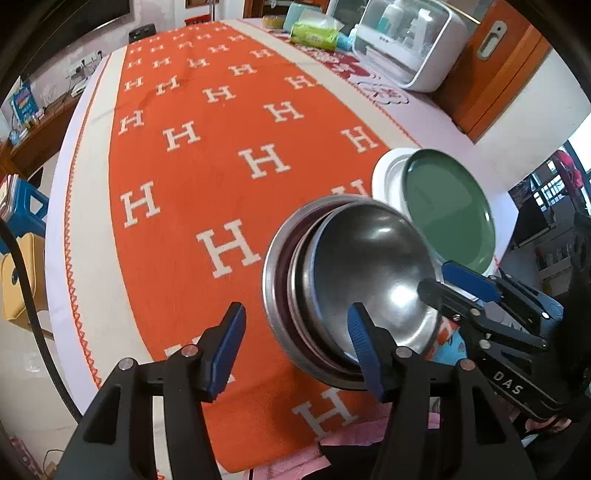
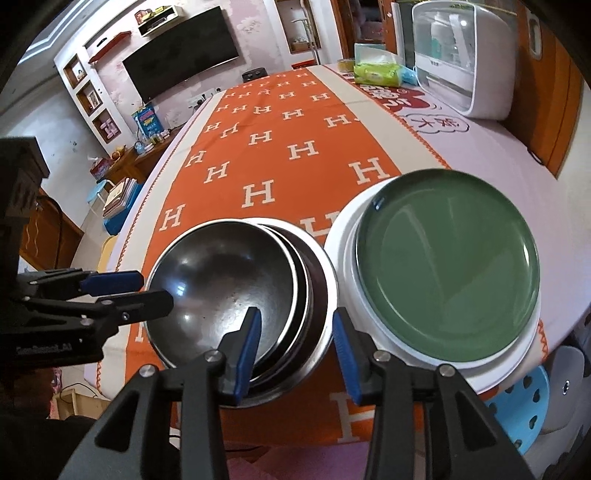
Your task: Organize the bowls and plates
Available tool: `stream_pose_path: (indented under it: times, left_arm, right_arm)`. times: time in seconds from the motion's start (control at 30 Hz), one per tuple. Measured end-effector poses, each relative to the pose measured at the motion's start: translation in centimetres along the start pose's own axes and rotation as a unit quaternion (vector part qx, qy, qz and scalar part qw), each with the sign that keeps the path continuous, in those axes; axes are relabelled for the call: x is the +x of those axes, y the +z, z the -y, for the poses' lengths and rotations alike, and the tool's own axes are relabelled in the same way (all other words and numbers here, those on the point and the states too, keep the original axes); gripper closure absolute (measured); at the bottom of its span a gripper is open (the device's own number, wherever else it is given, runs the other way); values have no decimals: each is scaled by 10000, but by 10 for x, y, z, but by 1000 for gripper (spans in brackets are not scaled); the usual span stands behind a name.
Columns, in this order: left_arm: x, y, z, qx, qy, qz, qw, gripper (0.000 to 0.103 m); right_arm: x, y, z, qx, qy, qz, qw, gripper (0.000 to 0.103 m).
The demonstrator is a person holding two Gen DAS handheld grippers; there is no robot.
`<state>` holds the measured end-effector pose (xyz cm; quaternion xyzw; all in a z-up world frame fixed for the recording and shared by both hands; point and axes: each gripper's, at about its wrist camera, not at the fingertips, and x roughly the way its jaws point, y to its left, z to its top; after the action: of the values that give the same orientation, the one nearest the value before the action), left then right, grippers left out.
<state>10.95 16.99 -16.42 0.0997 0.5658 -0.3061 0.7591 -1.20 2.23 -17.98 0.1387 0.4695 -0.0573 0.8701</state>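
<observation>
A stack of steel bowls [image 1: 365,266] [image 2: 229,273] sits on the orange H-patterned cloth [image 1: 207,155], the top bowl tilted in the larger ones. Beside it a green plate [image 1: 448,208] [image 2: 447,273] lies on a white plate [image 1: 388,177] [image 2: 345,236]. My left gripper [image 1: 295,347] is open at the stack's near left edge, one finger over the rim; it also shows in the right wrist view [image 2: 147,288]. My right gripper [image 2: 295,354] is open, its fingers straddling the bowls' near rim; it also shows in the left wrist view [image 1: 439,277].
A white cabinet with a clear front [image 1: 410,44] [image 2: 461,59], a green tissue pack [image 1: 314,35] [image 2: 376,72] and small items stand at the table's far end. A blue stool [image 2: 517,410] stands below the near edge.
</observation>
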Motion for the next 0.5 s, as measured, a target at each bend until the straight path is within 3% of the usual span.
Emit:
stream_pose_path:
  times: [0.2, 0.5]
  left_arm:
    - [18, -3, -6, -96, -119, -143, 9998, 45]
    - [37, 0, -4, -121, -325, -398, 9986, 45]
  right_arm:
    - [7, -6, 0, -37, -15, -25, 10000, 56]
    - [11, -7, 2, 11, 68, 17, 10000, 55]
